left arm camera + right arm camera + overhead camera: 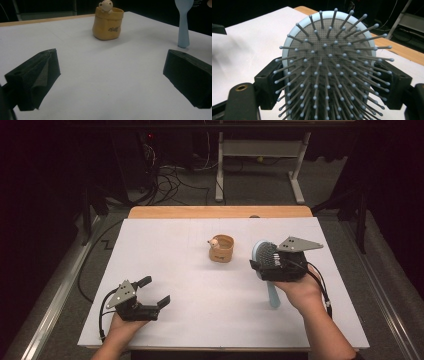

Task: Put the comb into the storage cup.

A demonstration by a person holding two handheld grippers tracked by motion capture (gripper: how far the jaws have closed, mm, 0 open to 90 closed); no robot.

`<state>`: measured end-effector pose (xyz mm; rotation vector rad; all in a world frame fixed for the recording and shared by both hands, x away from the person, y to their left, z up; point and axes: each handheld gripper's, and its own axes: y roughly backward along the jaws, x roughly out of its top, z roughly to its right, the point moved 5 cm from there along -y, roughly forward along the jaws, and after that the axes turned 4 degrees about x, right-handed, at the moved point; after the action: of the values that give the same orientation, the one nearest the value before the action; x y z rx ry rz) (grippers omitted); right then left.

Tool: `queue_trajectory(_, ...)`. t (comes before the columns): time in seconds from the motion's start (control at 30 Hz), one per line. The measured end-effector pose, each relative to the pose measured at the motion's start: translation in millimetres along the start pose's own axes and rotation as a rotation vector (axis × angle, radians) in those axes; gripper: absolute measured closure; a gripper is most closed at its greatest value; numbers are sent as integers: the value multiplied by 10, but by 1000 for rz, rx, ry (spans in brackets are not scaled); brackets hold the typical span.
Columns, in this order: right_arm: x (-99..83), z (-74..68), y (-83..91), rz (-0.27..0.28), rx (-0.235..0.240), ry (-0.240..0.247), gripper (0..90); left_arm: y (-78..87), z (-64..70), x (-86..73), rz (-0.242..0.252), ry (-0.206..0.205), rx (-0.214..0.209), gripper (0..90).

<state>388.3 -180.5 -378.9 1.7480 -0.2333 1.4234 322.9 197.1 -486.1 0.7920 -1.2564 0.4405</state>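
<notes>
A light blue hairbrush point(264, 253) with grey bristles is held by its head in my right gripper point(274, 266) at the table's right, its handle point(273, 296) pointing toward the person. Up close in the right gripper view, the brush's bristle pad point(329, 62) faces the camera, with my right gripper point(329, 83) shut on both sides of the head. A small yellow pot with a bear figure point(221, 248) stands mid-table, left of the brush. My left gripper point(155, 291) hovers open near the front left, and its own view puts the pot point(108, 23) ahead of the left gripper point(110, 75).
A white sheet point(190, 285) covers the table, with a wooden edge point(220, 212) showing at the back. Beyond it are cables point(165, 180) on the floor and the legs of a white frame point(260, 155). The brush handle point(183, 25) stands right of the pot.
</notes>
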Motion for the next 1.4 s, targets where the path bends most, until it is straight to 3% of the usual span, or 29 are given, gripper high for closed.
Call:
queue_trajectory(0.77, 11, 11, 8, 167, -28, -24, 203, 21, -23, 14, 15, 0, 5, 25)
queue_trajectory(1.27, 82, 12, -33, 220, -27, -36, 203, 22, -20, 13, 15, -3, 5, 26)
queue_trajectory(1.4, 106, 13, -50, 233, -31, -35, 203, 19, -11, 6, 16, -23, 13, 1)
